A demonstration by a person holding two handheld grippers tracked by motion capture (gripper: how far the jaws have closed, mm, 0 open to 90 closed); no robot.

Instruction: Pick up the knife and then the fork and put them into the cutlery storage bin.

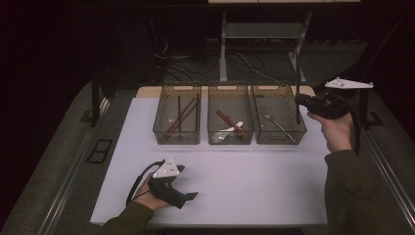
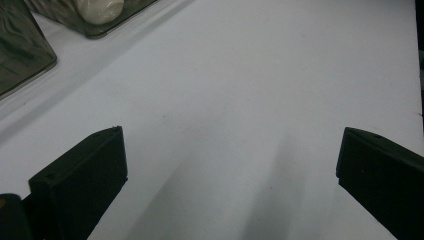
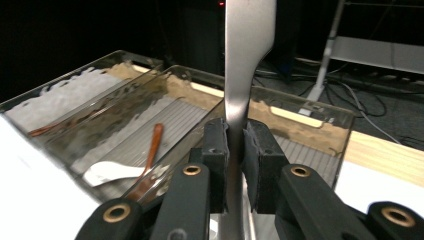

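My right gripper is raised over the right end of the right clear bin, shut on a slim metal utensil that stands upright. In the right gripper view the pads of that gripper pinch the silver utensil on both sides, and its broad end rises past the top edge. My left gripper rests low at the table's front left. Its jaws stand wide open over bare white tabletop with nothing between them.
Three clear bins stand in a row at the back of the white table. The left bin holds brown chopsticks, the middle bin brown sticks and a white spoon, the right one a metal spoon. A metal stand and cables lie behind.
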